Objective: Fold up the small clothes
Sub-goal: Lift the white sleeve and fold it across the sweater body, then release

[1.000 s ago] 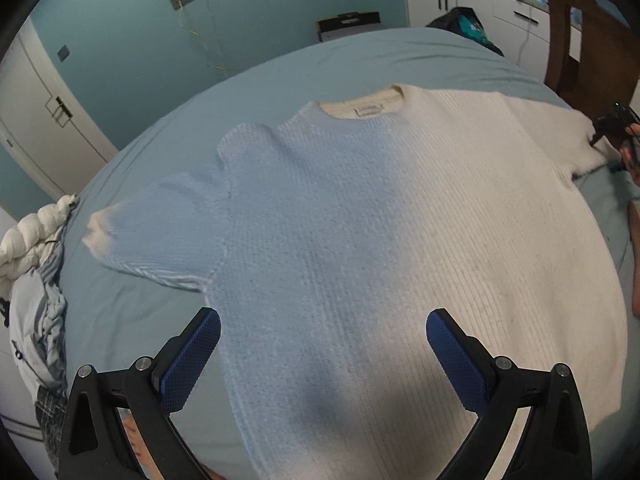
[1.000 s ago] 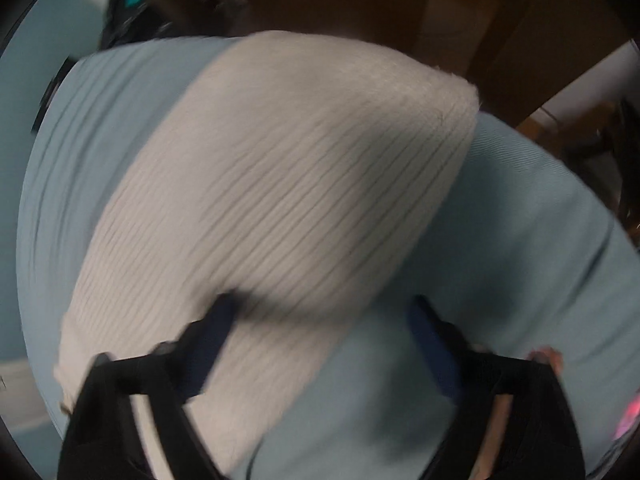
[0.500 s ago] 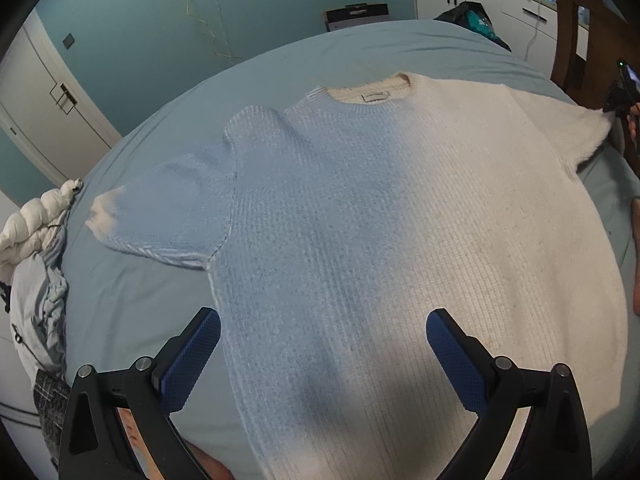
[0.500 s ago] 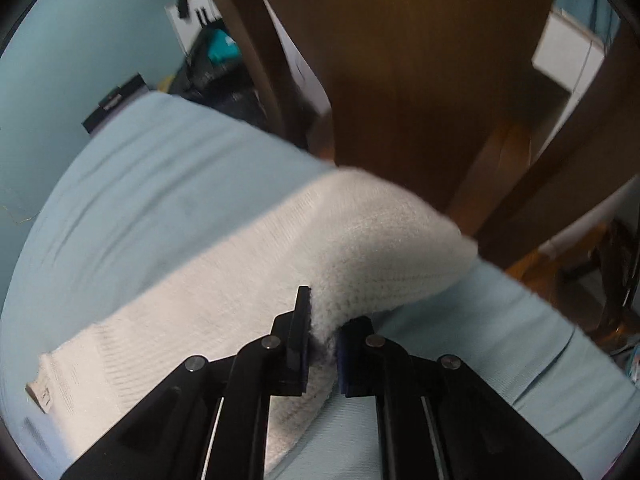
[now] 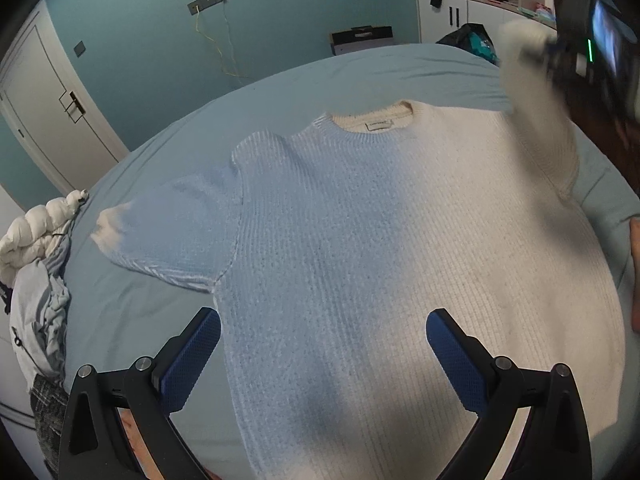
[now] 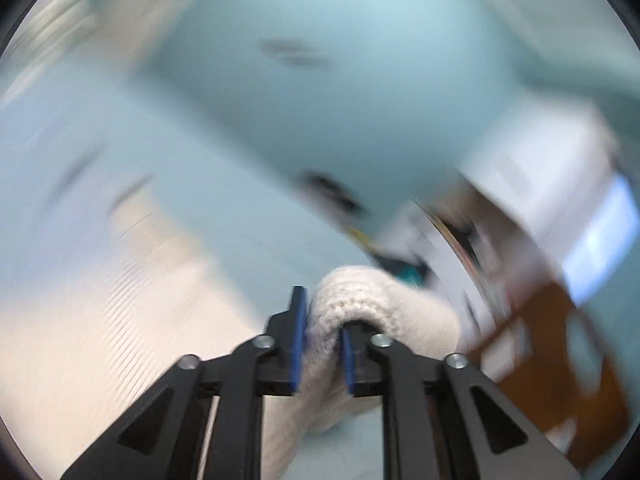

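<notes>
A home bedroom: blue-sheeted bed (image 5: 400, 68), teal walls, white door (image 5: 44, 112), cupboards (image 5: 452, 20).

Your right gripper (image 6: 322, 344), whose jaws stood wide apart over the short sleeve (image 6: 360, 300) of the cream ribbed knit sweater (image 5: 420, 248) a second ago, closed on that sleeve and now pinches a fold of it while the jaws ease slightly apart. You have lifted the sleeve off the pale blue bedsheet (image 5: 132, 304): in the left wrist view it no longer lies flat at the right edge but rises, blurred, toward the upper right corner. The right wrist view has swung from the wooden chair to the teal wall, smeared with motion.
</notes>
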Demonstrator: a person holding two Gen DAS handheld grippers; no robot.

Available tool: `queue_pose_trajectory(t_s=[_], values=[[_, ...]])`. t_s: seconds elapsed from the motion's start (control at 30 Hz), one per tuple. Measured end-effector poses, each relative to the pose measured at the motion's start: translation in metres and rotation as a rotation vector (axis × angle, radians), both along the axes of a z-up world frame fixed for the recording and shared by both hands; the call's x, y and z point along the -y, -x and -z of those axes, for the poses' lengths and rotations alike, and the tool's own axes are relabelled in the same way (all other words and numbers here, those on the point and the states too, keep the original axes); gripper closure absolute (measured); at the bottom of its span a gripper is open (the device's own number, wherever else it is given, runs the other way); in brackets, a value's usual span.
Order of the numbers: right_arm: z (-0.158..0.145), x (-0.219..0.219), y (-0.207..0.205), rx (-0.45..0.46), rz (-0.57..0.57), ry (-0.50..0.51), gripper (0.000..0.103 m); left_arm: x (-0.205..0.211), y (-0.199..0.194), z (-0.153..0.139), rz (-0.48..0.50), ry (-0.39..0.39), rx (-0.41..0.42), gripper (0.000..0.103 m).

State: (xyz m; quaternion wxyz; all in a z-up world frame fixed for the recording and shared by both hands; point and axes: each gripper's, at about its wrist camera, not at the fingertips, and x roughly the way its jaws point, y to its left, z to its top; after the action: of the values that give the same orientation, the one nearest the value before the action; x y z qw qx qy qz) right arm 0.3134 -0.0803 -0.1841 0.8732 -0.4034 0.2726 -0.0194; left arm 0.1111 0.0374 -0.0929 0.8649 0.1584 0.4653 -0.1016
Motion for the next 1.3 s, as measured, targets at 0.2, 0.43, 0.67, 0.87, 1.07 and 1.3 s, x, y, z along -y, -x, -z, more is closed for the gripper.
queue_pose_trajectory(t_s=[0.2,0.43,0.67,0.87,1.07,1.3], values=[[0.101,-0.053,0.040,-0.389,-0.200,0.102,0.061,-0.012,-0.002,0.003,-0.026,0.015,-0.015,0.000],[0.045,0.065,0.005,-0.344,0.038,-0.286,0.013,-0.026,-0.006,-0.002,-0.058,0.044,-0.011,0.000],[0.030,0.165,-0.034,-0.416,0.440,-0.859,0.010,-0.038,-0.008,-0.002,-0.083,0.055,-0.012,0.000],[0.087,0.149,-0.064,-0.688,0.556,-1.334,0.024,-0.048,-0.008,-0.002,-0.100,0.094,-0.025,0.000],[0.125,0.118,-0.081,-0.652,0.784,-1.399,0.045,-0.053,-0.009,-0.002,-0.095,0.124,-0.022,0.000],[-0.003,0.128,-0.068,-0.285,0.722,-1.219,0.096,-0.064,-0.007,-0.005,-0.100,0.121,0.002,0.000]])
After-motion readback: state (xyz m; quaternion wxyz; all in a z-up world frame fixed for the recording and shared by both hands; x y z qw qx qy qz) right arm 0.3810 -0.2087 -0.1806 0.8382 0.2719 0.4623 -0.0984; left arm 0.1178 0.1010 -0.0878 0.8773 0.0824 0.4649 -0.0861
